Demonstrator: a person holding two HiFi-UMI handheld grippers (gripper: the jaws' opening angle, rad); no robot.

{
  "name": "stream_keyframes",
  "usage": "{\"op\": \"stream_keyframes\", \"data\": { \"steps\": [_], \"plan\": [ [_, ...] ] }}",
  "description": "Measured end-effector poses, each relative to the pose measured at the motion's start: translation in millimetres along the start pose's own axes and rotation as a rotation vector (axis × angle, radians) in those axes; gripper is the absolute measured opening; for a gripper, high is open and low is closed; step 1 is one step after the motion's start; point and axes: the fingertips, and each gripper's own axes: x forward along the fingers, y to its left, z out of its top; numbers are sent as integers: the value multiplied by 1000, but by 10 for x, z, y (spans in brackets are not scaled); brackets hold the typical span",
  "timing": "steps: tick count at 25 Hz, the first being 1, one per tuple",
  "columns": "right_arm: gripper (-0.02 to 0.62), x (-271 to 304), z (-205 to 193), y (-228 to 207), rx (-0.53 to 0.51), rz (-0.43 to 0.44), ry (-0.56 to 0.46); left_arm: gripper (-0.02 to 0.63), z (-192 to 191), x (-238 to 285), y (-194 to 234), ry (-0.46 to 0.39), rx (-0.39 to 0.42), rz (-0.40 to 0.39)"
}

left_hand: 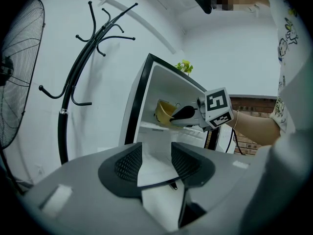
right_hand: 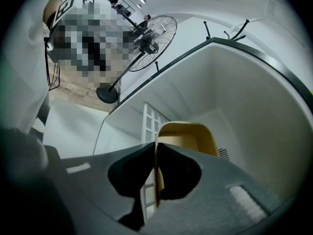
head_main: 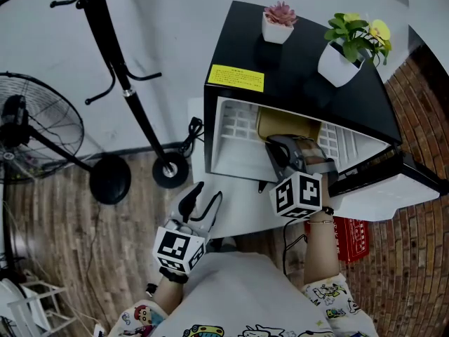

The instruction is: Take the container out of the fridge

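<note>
The yellow container [right_hand: 190, 133] sits on the shelf inside the open fridge [head_main: 309, 97]. The right gripper [right_hand: 155, 151] reaches in, and its fingers [right_hand: 129, 173] are pinched tight on the near rim of the container. The left gripper [left_hand: 156, 153] is on the left, near the person's body and well apart from the fridge, with its fingers [left_hand: 128, 163] wide and nothing between them, while two small pot plants [head_main: 279, 21] stand on top of the fridge and a black coat stand [head_main: 119, 69] and a fan [head_main: 35, 128] are far off to the left.
</note>
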Motion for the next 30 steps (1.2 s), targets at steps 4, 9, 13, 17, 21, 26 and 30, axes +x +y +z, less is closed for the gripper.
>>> {"op": "stream_keyframes", "data": {
  "steps": [4, 9, 13, 17, 21, 26, 30],
  "plan": [
    [18, -60, 8, 31, 4, 1, -8, 179, -7, -40, -23, -9, 3, 8],
    [18, -155, 52, 75, 7, 2, -21, 176, -6, -135, -53, -12, 6, 24],
    [18, -244, 85, 112, 8, 3, -33, 176, -11, -225, -75, -20, 8, 44],
    [18, -365, 132, 180, 14, 4, -48, 175, -18, -337, -94, -22, 10, 64],
    [18, -460, 194, 242, 13, 4, -64, 175, -29, -435, -101, -28, 13, 83],
    [18, -568, 263, 332, 31, 8, -92, 175, -32, -524, -115, -32, 20, 102],
    [18, -642, 326, 415, 50, 17, -118, 175, -33, -576, -126, -33, 24, 114]
  ]
}}
